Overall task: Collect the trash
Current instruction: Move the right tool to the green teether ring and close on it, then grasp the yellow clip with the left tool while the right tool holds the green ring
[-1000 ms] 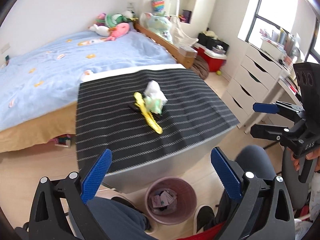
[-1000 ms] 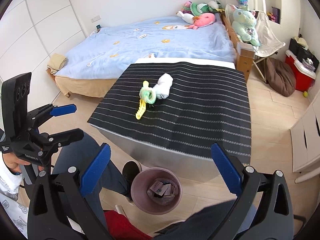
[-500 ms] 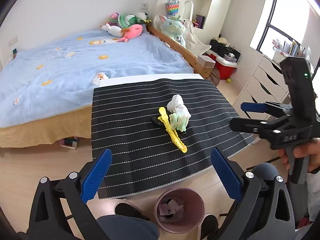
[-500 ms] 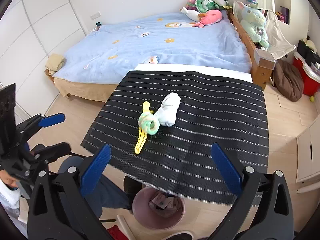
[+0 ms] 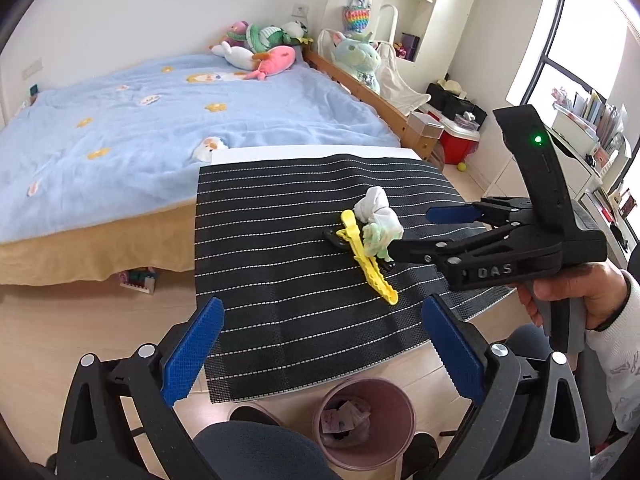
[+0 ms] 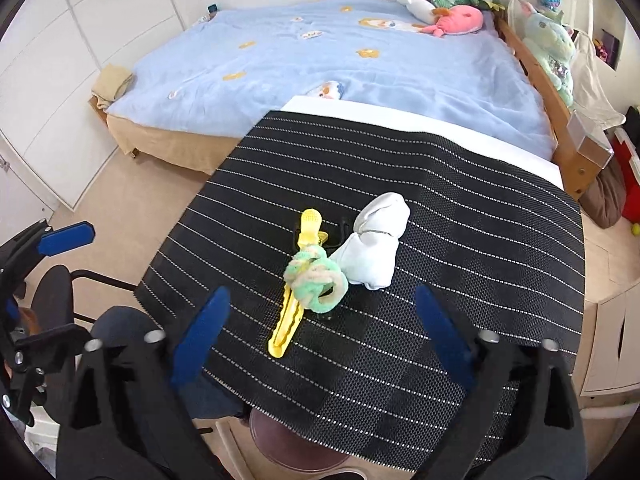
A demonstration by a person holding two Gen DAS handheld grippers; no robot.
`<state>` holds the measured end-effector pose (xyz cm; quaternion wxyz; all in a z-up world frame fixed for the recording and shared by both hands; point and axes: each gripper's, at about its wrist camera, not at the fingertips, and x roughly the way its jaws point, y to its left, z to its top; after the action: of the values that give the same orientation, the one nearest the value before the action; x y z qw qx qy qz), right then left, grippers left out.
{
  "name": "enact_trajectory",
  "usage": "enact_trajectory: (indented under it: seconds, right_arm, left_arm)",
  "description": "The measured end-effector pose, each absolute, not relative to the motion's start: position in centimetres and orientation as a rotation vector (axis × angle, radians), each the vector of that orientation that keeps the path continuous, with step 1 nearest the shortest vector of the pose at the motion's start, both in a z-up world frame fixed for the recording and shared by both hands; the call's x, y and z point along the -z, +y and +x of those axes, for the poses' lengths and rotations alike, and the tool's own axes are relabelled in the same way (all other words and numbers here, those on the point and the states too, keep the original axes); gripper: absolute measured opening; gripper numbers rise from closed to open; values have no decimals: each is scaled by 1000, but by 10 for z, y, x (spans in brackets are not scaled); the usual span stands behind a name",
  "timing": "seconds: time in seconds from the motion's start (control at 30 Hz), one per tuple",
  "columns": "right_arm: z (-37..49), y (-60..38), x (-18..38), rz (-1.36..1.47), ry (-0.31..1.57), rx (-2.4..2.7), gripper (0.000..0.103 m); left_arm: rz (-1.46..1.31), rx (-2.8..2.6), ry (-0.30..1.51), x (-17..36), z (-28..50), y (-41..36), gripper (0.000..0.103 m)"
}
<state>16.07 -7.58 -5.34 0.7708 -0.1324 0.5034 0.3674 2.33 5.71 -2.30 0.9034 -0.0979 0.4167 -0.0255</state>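
Observation:
On the black striped mat (image 6: 460,264) lies a small pile: a yellow hair clip (image 6: 290,322), a green fuzzy scrunchie (image 6: 316,284) over it, and a rolled white cloth (image 6: 380,240). My right gripper (image 6: 322,320) hovers just short of the pile. Its jaws are closing, with nothing pressed between them. In the left wrist view, the right gripper (image 5: 420,232) has its lower fingertip beside the scrunchie (image 5: 376,240) and the cloth (image 5: 378,208). My left gripper (image 5: 322,344) is open and empty over the mat's near edge (image 5: 280,360). The pink bin (image 5: 364,420) holds crumpled paper.
A bed with a blue blanket (image 5: 160,128) runs behind the table, with plush toys (image 5: 264,52) at its head. White drawers (image 6: 612,344) stand to the right and a red cooler (image 5: 460,144) sits by the bed frame. The person's knee (image 5: 256,452) is beside the bin.
Both grippers came forward and down towards the mat. The right gripper came in low from the right, up to the pile, and its jaws narrowed. The pile has not moved.

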Motion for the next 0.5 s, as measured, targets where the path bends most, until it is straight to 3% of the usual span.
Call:
enact_trajectory:
  seconds: [0.4, 0.5]
  right_arm:
    - [163, -63, 71, -312, 1143, -804, 31]
    - [161, -62, 71, -308, 1139, -806, 29]
  left_arm:
    - [-251, 56, 882, 38, 29, 72, 95]
    - [-251, 57, 886, 40, 29, 74, 95]
